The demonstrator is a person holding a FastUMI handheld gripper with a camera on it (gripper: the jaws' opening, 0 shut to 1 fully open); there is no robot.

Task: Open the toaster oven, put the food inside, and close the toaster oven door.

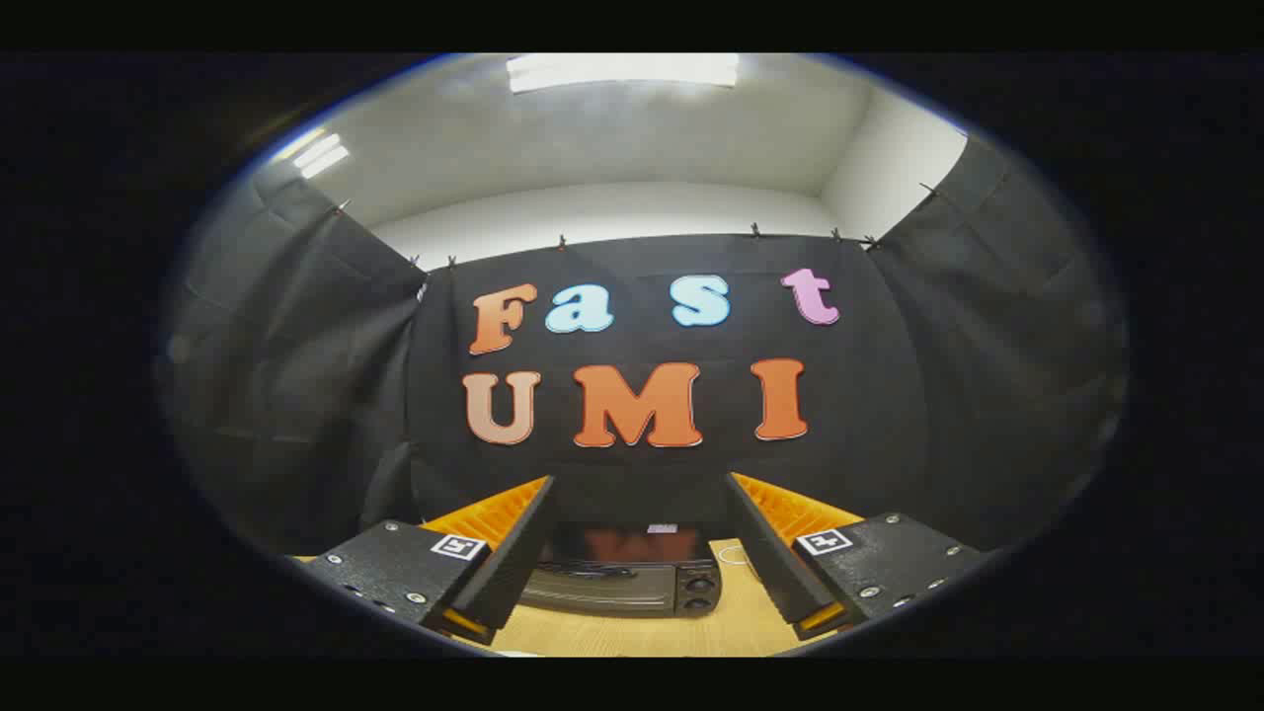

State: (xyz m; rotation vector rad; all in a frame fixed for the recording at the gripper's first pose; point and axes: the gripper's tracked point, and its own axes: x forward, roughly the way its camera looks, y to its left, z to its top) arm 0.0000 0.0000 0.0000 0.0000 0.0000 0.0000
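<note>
The hand-held gripper (640,553) is held above the wooden tabletop (632,637) with its two fingers (513,553) spread wide apart and nothing between them. Beyond the fingers, seen through the gap, the black toaster oven (622,578) sits on the tabletop with its door shut, two round knobs (699,592) stacked on its right side.
</note>
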